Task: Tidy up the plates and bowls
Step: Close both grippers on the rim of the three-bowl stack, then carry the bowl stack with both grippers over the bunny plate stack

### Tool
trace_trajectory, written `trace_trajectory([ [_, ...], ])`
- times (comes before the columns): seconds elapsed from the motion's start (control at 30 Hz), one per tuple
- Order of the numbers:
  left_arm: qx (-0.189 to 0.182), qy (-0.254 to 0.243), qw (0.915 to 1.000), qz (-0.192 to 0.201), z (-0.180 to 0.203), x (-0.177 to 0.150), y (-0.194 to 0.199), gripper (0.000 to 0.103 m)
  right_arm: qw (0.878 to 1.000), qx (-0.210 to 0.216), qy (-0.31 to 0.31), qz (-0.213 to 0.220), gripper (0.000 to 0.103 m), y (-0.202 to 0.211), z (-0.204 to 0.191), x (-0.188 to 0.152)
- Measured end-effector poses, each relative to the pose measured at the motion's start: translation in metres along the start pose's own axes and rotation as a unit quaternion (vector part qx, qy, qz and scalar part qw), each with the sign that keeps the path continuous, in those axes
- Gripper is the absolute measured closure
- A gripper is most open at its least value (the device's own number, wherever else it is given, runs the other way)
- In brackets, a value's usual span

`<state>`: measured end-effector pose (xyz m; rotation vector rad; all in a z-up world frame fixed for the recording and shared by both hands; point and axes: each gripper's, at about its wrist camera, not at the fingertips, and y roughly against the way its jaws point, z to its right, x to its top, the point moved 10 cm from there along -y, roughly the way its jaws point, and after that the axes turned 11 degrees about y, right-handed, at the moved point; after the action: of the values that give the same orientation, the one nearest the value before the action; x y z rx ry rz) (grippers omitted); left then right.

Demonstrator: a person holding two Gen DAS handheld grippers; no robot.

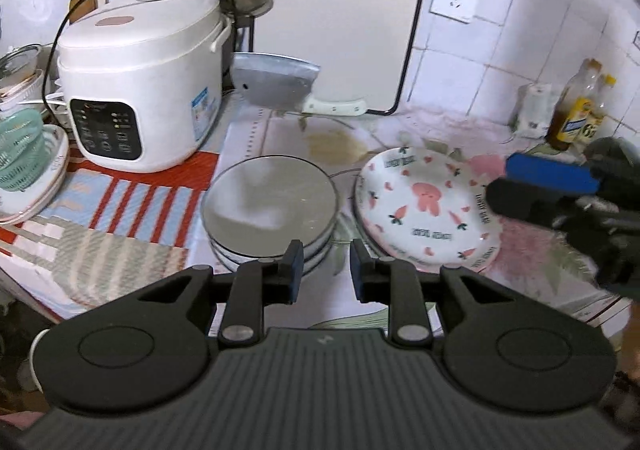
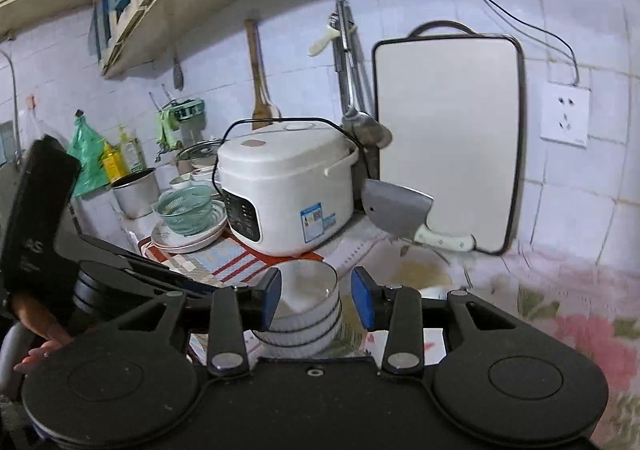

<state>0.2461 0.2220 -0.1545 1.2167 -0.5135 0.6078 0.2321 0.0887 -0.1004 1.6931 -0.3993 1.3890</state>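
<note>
Both the left gripper (image 1: 325,270) and right gripper (image 2: 316,300) are spread, holding nothing; bowl stack (image 1: 270,206) just ahead. Grab rims gently.

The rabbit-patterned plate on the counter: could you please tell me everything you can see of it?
The rabbit-patterned plate is round, shallow and glossy white, seemingly ceramic, printed with a pink rabbit at its centre, small carrots, hearts and dark lettering round the rim. It lies flat and right side up on the floral counter covering, just right of the stack of bowls without clearly touching it. A second rim shows beneath its near edge, so it seems to rest on another plate. Nothing lies on it; the right tool overlaps its right edge in view.
</note>
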Motion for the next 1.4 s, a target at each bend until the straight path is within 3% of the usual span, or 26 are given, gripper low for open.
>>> trace_trajectory([
  [0.23,-0.009,0.001,0.9996,0.026,0.000,-0.024,-0.002,0.079,0.999,-0.037,-0.029,0.009,0.059,-0.007,-0.003,-0.039],
  [0.33,-0.009,0.018,0.9989,0.043,-0.013,-0.029,-0.002,0.078,0.999,-0.034,-0.021,0.004,0.047,-0.017,-0.009,-0.055],
  [0.53,-0.018,0.044,0.9971,0.060,-0.031,-0.028,-0.008,0.062,0.999,-0.029,0.021,-0.010,0.034,-0.039,-0.023,-0.082],
  [0.63,-0.019,0.058,0.9964,0.059,-0.038,-0.029,-0.012,0.060,0.998,-0.030,0.049,-0.012,0.029,-0.049,-0.031,-0.088],
  [0.73,-0.022,0.076,0.9948,0.063,-0.044,-0.027,-0.016,0.051,0.997,-0.025,0.073,-0.010,0.012,-0.062,-0.037,-0.091],
  [1.03,-0.069,0.133,0.9865,0.065,-0.057,-0.021,-0.026,0.043,0.997,-0.003,0.081,-0.009,0.009,-0.099,-0.055,-0.098],
  [1.17,-0.084,0.172,0.9786,0.075,-0.067,-0.016,-0.028,0.038,0.997,-0.001,0.077,-0.023,0.008,-0.118,-0.060,-0.107],
  [1.4,-0.107,0.279,0.9514,0.077,-0.100,-0.006,-0.042,0.035,0.997,-0.010,0.059,-0.040,0.008,-0.146,-0.056,-0.116],
])
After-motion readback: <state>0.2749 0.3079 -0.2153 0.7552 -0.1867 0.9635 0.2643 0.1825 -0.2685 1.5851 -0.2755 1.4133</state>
